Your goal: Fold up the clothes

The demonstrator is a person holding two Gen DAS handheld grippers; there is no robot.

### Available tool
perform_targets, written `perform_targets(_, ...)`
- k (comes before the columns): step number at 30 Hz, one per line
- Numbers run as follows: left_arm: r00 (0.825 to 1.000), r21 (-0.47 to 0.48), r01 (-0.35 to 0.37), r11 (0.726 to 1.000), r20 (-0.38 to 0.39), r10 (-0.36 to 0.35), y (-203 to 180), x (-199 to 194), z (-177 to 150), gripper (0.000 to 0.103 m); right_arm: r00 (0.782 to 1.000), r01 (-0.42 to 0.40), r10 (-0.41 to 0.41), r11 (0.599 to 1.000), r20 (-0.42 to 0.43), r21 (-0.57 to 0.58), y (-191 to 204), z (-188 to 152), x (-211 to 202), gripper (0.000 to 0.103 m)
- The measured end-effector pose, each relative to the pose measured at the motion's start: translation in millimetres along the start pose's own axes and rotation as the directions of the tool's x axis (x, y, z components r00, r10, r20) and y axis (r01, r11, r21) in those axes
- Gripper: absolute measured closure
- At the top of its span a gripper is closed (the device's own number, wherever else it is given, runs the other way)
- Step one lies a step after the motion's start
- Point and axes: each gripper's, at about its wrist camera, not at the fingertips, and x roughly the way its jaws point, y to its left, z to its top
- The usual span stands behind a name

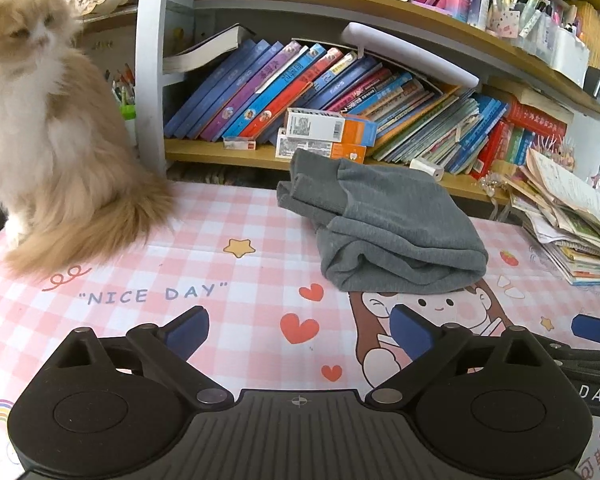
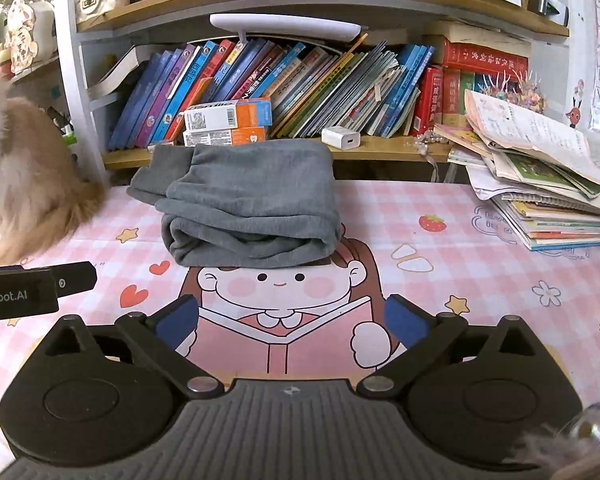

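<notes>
A grey garment (image 1: 384, 224) lies folded into a thick bundle on the pink checked desk mat (image 1: 228, 272), close to the bookshelf. The right wrist view shows the same grey garment (image 2: 252, 204) straight ahead, its rolled edge facing me. My left gripper (image 1: 300, 334) stands open over the mat, short of the bundle, nothing between its blue pads. My right gripper (image 2: 292, 320) is also open and empty, above the cartoon girl printed on the desk mat (image 2: 440, 264). The left gripper's body (image 2: 32, 292) shows at the left edge of the right wrist view.
A fluffy cream cat (image 1: 48, 148) sits on the mat at the left, also seen as the cat (image 2: 24, 176). A bookshelf (image 1: 340, 92) full of books runs along the back. A pile of books and papers (image 2: 540, 184) rests on the right.
</notes>
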Motion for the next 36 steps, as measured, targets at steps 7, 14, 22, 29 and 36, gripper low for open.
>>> perform_targets(7,1.0,0.018,0.0,1.0,0.002,0.0,-2.7,0.3,-0.9,0.0,1.0,0.0,0.0,1.0,0.0,-0.003,0.0,0.7,-0.2,0.003)
perform_targets(14,1.0,0.021,-0.007,1.0,-0.01,0.008,-2.0,1.2,-1.5,0.0,1.0,-0.01,0.01,1.0,-0.006,-0.012,2.7,1.5,1.3,0.002)
perform_targets(22,1.0,0.032,-0.007,0.999,-0.015,0.008,-3.5,0.4,-4.1,0.0,1.0,-0.005,0.004,1.0,-0.015,-0.025,6.5,1.7,2.5,0.0)
perform_targets(29,1.0,0.048,-0.006,0.999,-0.021,0.007,-6.6,0.8,-7.9,0.0,1.0,-0.001,0.001,1.0,-0.023,-0.021,6.0,1.1,3.2,0.0)
perform_targets(36,1.0,0.068,-0.005,0.998,-0.021,0.006,-8.6,0.4,-8.9,0.0,1.0,-0.003,0.002,1.0,-0.026,-0.022,5.6,1.2,3.3,0.0)
